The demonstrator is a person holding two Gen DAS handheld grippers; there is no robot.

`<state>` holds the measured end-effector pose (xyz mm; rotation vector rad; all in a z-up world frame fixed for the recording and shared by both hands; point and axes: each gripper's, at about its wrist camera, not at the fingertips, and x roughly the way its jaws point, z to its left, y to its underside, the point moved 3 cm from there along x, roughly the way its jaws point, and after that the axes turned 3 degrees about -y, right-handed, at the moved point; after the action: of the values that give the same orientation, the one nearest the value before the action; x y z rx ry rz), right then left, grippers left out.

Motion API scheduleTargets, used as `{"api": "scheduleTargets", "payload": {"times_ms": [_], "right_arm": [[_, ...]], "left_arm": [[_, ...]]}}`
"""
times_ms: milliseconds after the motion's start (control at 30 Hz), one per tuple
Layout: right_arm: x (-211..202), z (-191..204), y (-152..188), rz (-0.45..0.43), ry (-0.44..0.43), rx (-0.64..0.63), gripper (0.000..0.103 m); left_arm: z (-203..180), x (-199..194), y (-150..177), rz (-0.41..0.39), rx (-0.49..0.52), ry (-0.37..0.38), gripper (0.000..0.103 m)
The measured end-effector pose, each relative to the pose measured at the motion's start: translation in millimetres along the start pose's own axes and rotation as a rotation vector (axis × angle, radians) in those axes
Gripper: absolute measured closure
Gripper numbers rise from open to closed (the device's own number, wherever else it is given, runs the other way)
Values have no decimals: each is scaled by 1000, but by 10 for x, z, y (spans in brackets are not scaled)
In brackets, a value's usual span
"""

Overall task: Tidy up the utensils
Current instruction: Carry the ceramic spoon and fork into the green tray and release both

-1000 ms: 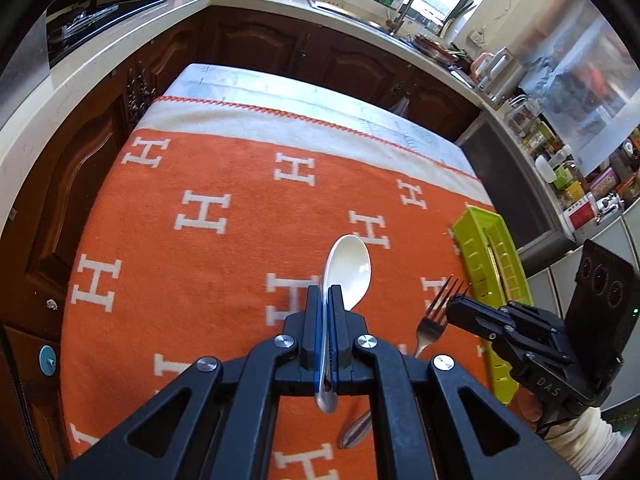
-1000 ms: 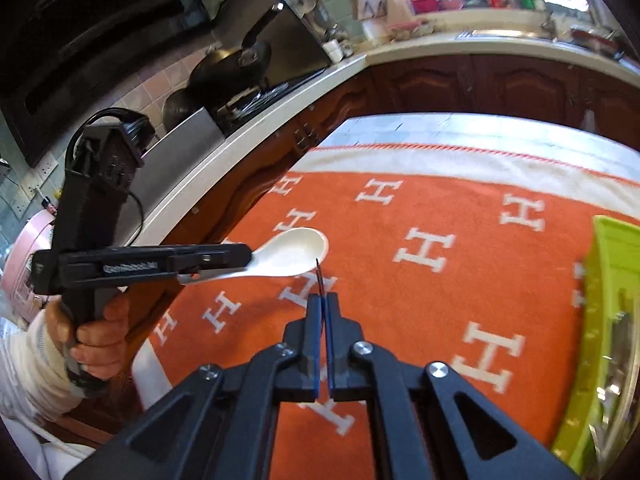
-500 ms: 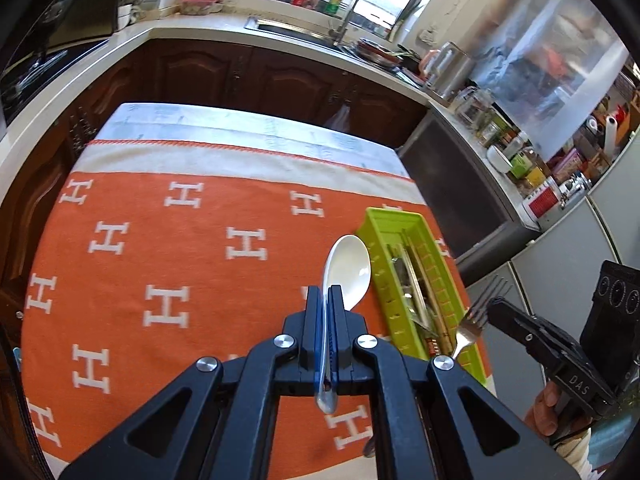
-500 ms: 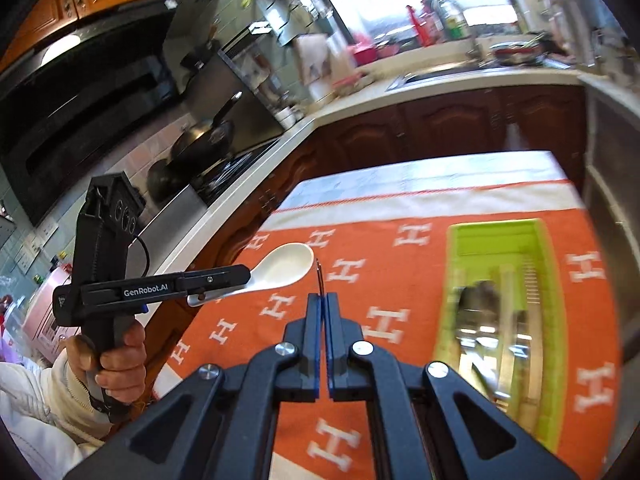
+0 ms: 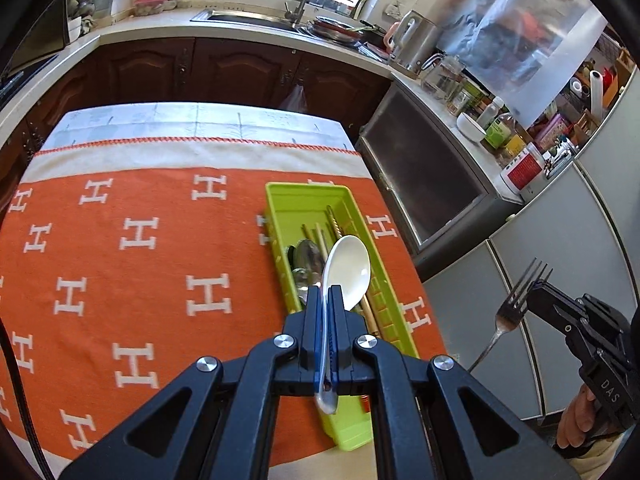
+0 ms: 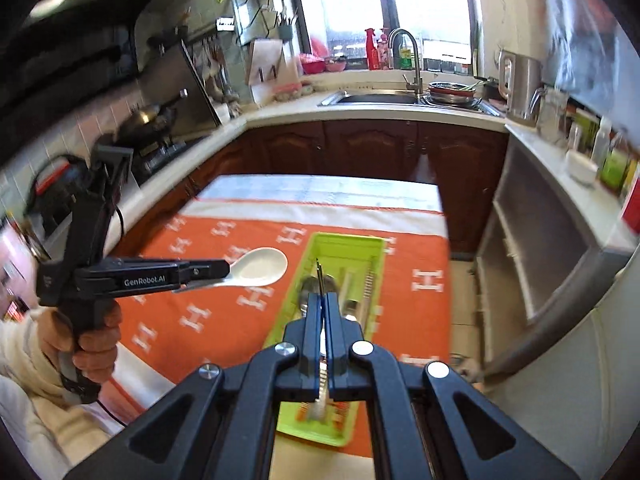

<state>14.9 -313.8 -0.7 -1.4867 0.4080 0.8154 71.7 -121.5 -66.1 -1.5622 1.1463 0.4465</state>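
My left gripper point(image 5: 325, 296) is shut on the handle of a white ceramic spoon point(image 5: 346, 270), whose bowl hangs over the lime-green utensil tray point(image 5: 280, 196) on the orange cloth. The tray holds a metal spoon point(image 5: 306, 252) and chopsticks point(image 5: 320, 236). Off the table's right edge, my right gripper point(image 5: 534, 286) is shut on a metal fork point(image 5: 510, 312) near its tines. In the right wrist view the fork point(image 6: 319, 276) shows edge-on between the shut right gripper point(image 6: 325, 300), above the tray point(image 6: 348, 242). The left gripper point(image 6: 218, 270) holds the spoon point(image 6: 260, 266) left of the tray.
An orange cloth with white H marks point(image 5: 140, 240) covers the table. A grey cabinet point(image 5: 432, 184) stands close to the table's right side. Dark wood cupboards, a sink point(image 6: 376, 98) and a kettle point(image 6: 520, 92) line the far counter. A person's hand point(image 6: 88, 344) grips the left tool.
Both grippers have travelled right and upward, each keeping its utensil. The tray now lies under the white spoon. The fork has left the cloth and hangs in the air past the table's right edge.
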Motion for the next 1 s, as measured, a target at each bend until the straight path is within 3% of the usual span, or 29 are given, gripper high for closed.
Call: {"api": "scheduleTargets", "payload": {"times_ms": [100, 333, 533, 633, 767, 867, 1000], "right_arm": [[54, -26, -15, 22, 13, -31, 102], [654, -37, 11, 175, 8, -133, 102], [1088, -31, 87, 260, -21, -141, 101], [1232, -15, 113, 280, -41, -132, 101], [1427, -71, 121, 298, -58, -67, 101], [1487, -134, 142, 295, -63, -14, 100], [1467, -120, 188, 290, -80, 1, 100]], "left_arm": [[-104, 151, 41, 15, -5, -17, 102], [-139, 548, 233, 94, -28, -68, 102], [-52, 766, 350, 143, -64, -102, 101], [-48, 854, 380, 171, -80, -91, 100], [-72, 986, 447, 228, -85, -56, 91], [-83, 972, 445, 222, -68, -67, 84], [-101, 881, 408, 212, -29, -69, 84]]}}
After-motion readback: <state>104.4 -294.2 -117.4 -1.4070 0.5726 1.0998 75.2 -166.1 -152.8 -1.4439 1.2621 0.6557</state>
